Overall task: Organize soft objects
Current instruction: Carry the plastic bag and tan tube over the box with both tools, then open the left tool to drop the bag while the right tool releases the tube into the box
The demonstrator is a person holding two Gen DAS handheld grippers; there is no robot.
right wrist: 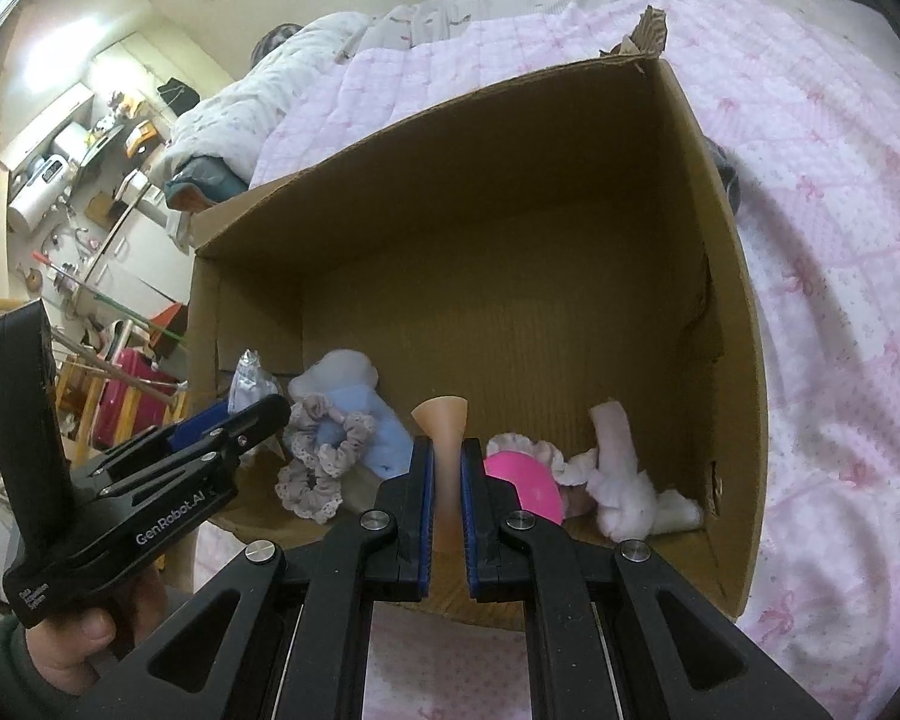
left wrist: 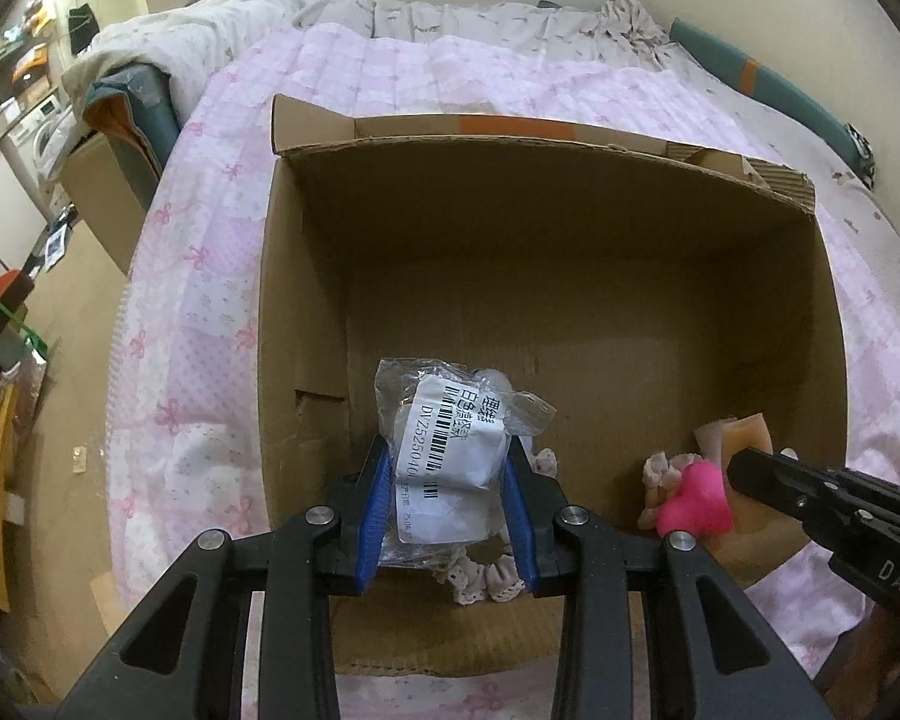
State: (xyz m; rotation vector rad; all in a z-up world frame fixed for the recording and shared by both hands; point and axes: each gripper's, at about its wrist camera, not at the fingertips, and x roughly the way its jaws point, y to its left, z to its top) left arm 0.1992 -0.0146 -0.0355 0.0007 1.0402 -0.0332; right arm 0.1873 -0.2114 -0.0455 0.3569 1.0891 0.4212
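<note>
Cardboard box (left wrist: 306,276) sat open on the pink quilt (left wrist: 210,228) in the left wrist view, and the left gripper (left wrist: 447,501) at 6 o'clock was clamped on a labelled plastic packet (left wrist: 450,438) just inside the near wall. Over in the right wrist view, the right gripper (right wrist: 447,483) squeezed a peach soft piece (right wrist: 444,420) at 6 o'clock, with a pink toy (right wrist: 522,483) touching its right finger, a white plush (right wrist: 621,480) at 4 o'clock, and a lace scrunchie (right wrist: 318,468) on blue fabric (right wrist: 378,426) at 8 o'clock.

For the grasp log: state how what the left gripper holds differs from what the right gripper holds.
The left gripper is shut on a clear plastic packet with a white barcode label, bulky, spreading the fingers wide. The right gripper is shut on a peach soft piece, bare and thin, fingers nearly together. Both are held over the cardboard box.
</note>
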